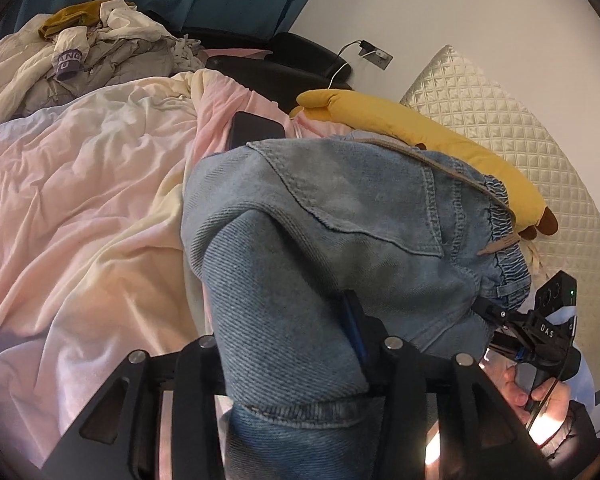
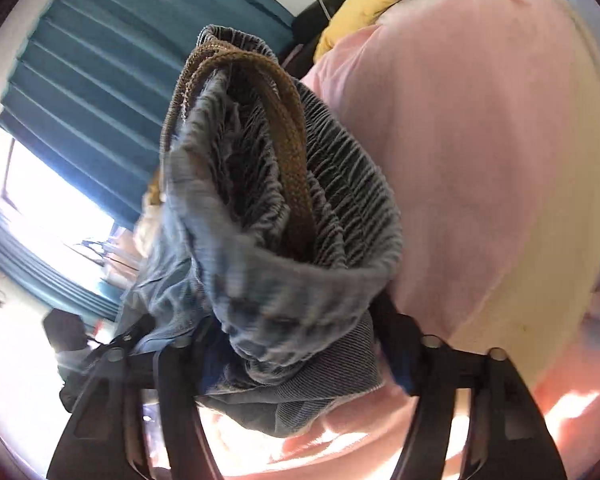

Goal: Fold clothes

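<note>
A pair of light blue jeans (image 1: 340, 216) with an elastic waistband and a brown drawstring hangs doubled over above the bed. My left gripper (image 1: 296, 344) is shut on a thick fold of the denim near the hem. My right gripper (image 2: 300, 344) is shut on the bunched elastic waistband (image 2: 340, 184), with the brown drawstring (image 2: 292, 152) looped in front of it. The right gripper also shows in the left wrist view (image 1: 496, 316) at the lower right, clamped on the waistband end, with a hand on its handle.
A pink and cream duvet (image 1: 80, 184) covers the bed. A black phone (image 1: 256, 130) lies on it. A yellow plush banana (image 1: 420, 136) lies by a quilted headboard (image 1: 512, 140). A heap of clothes (image 1: 100, 48) sits at the far left. Teal curtains (image 2: 80, 80) hang behind.
</note>
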Demonstrator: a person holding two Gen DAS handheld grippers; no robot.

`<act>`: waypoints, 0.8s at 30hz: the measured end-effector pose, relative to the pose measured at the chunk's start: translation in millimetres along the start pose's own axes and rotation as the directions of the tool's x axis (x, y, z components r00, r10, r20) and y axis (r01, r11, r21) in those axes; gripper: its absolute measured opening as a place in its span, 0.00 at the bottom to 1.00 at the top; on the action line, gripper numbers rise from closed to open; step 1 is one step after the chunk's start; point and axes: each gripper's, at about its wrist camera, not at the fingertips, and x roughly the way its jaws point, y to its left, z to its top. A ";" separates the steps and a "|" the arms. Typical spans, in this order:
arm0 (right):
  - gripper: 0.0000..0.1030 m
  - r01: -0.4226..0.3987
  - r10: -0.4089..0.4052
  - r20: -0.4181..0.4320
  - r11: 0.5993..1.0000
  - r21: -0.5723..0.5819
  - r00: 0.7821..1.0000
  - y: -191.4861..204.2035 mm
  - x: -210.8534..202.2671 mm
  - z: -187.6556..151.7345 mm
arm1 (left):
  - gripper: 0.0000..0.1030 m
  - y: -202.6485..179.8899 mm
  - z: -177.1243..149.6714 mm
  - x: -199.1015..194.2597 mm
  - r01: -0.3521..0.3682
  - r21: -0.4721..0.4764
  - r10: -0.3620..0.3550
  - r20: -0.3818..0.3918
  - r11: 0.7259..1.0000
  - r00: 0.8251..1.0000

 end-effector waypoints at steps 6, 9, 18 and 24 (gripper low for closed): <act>0.76 0.129 -0.129 -0.010 0.992 -0.015 0.992 10.0 -23.7 -3.8 | 0.47 -4.6 -6.4 -25.5 -0.068 0.024 0.068 0.023 0.997 0.997; 0.77 0.187 -0.186 0.013 0.982 -0.026 0.982 14.2 -39.8 -9.3 | 0.47 -7.5 -9.5 -40.6 -0.106 0.040 0.104 0.040 0.994 0.994; 0.78 0.320 -0.304 0.119 0.935 -0.150 0.945 60.8 -98.1 -26.3 | 0.48 -20.8 -18.1 -104.4 -0.197 0.071 0.187 0.136 0.978 0.973; 0.79 0.325 -0.283 0.185 0.908 -0.263 0.941 116.4 -109.6 -32.3 | 0.48 -37.5 -29.8 -150.1 -0.248 0.093 0.227 0.193 0.964 0.955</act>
